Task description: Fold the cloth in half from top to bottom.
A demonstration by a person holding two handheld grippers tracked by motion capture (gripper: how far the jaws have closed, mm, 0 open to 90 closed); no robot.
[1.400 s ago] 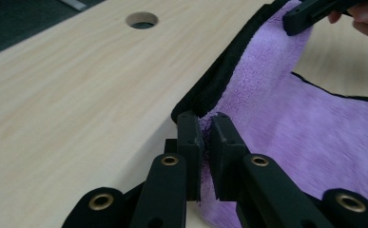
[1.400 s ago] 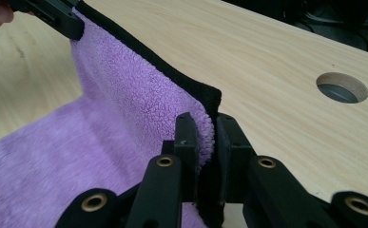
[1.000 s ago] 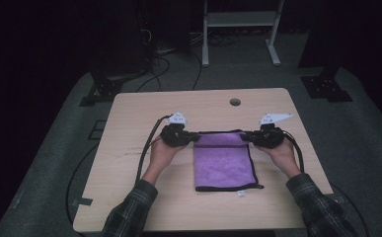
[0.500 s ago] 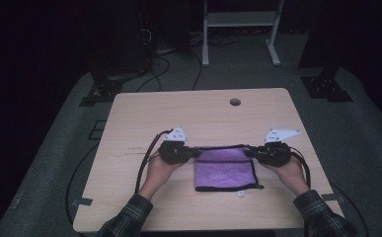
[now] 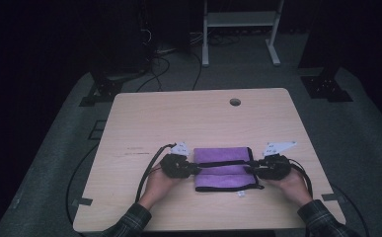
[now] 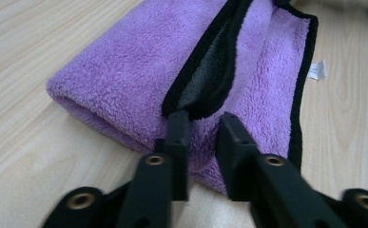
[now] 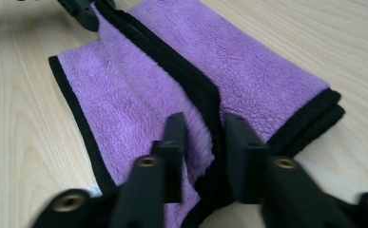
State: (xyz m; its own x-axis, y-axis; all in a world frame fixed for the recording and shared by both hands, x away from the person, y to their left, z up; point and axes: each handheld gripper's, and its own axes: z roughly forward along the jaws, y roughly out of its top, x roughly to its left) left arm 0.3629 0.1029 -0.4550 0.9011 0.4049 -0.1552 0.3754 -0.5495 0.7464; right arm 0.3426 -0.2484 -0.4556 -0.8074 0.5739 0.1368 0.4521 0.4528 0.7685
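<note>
A purple towel (image 5: pixel 223 180) with a black border lies on the wooden table (image 5: pixel 178 118) near its front edge, partly folded over itself. Its black edge is stretched in a line across the middle of the cloth. My left gripper (image 5: pixel 194 168) holds that edge at the towel's left side and my right gripper (image 5: pixel 251 169) holds it at the right side. In the left gripper view the jaws (image 6: pixel 201 118) pinch the black hem above the purple pile (image 6: pixel 124 61). In the right gripper view the jaws (image 7: pixel 204 121) clamp the hem above the towel (image 7: pixel 248 61).
A small white tag (image 5: pixel 241 194) sticks out at the towel's near edge. A round hole (image 5: pixel 235 102) sits in the table's far side. Cables trail from both grippers. Beyond the table stand a white frame (image 5: pixel 238 19) and dark stands on the floor.
Both grippers have drawn the towel's far edge toward the person and over the cloth, so the towel now looks shorter and doubled.
</note>
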